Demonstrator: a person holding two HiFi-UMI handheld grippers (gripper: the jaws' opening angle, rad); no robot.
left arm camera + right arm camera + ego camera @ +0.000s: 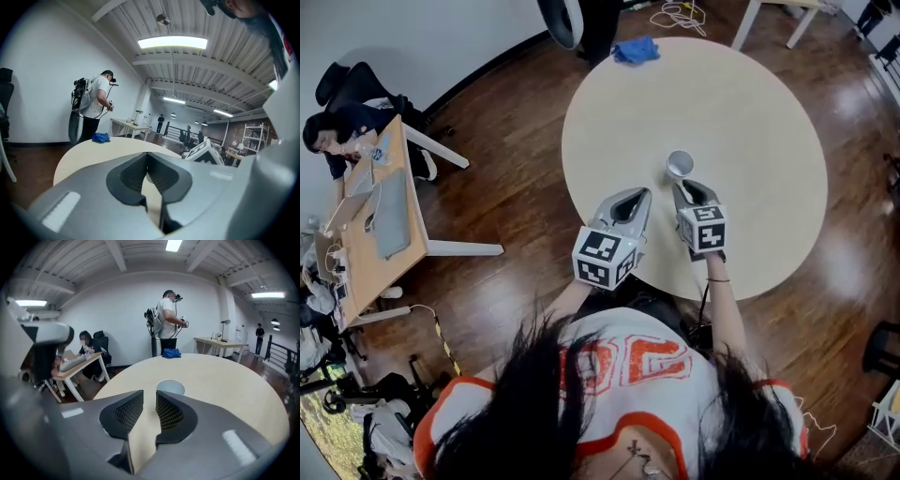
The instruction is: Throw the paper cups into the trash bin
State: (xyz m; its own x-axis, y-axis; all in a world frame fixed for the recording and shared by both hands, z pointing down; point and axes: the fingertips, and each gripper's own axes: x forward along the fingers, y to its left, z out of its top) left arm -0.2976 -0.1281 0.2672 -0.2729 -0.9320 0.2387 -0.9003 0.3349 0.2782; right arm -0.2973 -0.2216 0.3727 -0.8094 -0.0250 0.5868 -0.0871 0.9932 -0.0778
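Paper cup (680, 166) (upright) on round table (750, 122), blue cloth (636, 50) apart

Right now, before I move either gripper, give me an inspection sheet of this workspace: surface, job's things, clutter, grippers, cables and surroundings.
Surface: round pale wooden table.
Job's things: one white paper cup, upright with its mouth up; no trash bin seen.
Clutter: crumpled blue cloth at the table's far edge.
Grippers: left gripper has its jaws together with nothing between them; right gripper has its jaws apart and empty, with the cup just beyond their tips.
Cables: loose white cable on the floor beyond the table.
Surroundings: dark wood floor; wooden desk with a seated person to the left; a standing person beyond the table.
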